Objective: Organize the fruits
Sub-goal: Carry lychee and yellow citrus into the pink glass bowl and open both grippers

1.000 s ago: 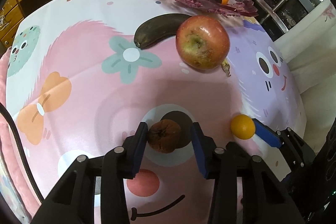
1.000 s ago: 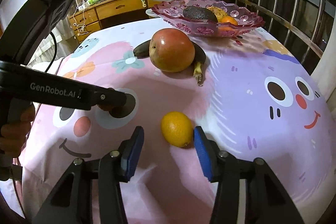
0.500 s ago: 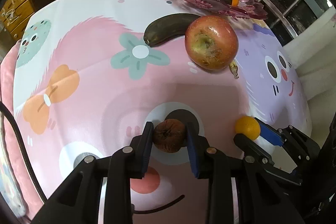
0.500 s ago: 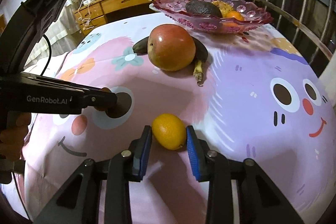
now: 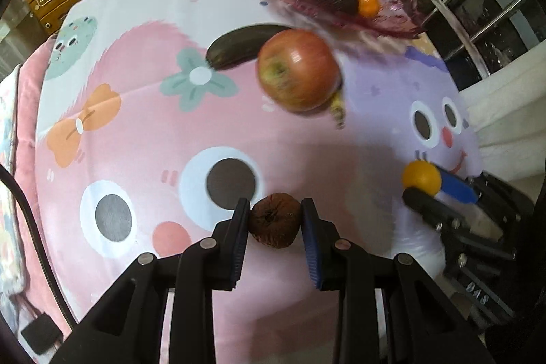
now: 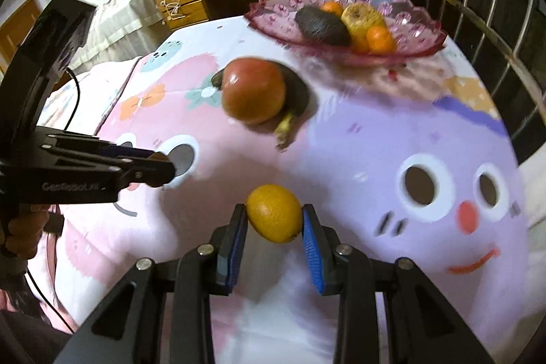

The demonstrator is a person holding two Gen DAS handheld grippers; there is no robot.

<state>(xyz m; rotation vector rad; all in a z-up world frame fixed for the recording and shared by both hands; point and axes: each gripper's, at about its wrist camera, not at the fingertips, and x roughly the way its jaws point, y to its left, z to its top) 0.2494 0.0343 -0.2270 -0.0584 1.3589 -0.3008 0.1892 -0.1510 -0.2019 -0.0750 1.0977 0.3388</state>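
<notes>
Only the left wrist view showed the shrivelled brown fruit (image 5: 274, 220), which sat clamped between the blue pads of the left claw (image 5: 275, 219), above the cartoon-print cloth on the desk (image 5: 143, 111). The right wrist view hid that fruit behind the left claw's black finger but showed the person's hand (image 6: 24, 227) on its handle. In the right view the orange (image 6: 274, 213) was pinched between the right claw (image 6: 274, 220), both pads touching its sides; the left view saw the same orange at its right edge. Ahead of both claws, well apart, lay a red apple (image 5: 298, 69) resting against a blackened banana (image 5: 245, 45), and beyond them the pink glass dish (image 6: 423, 36) held an avocado (image 6: 322, 25), small oranges and a yellow fruit.
</notes>
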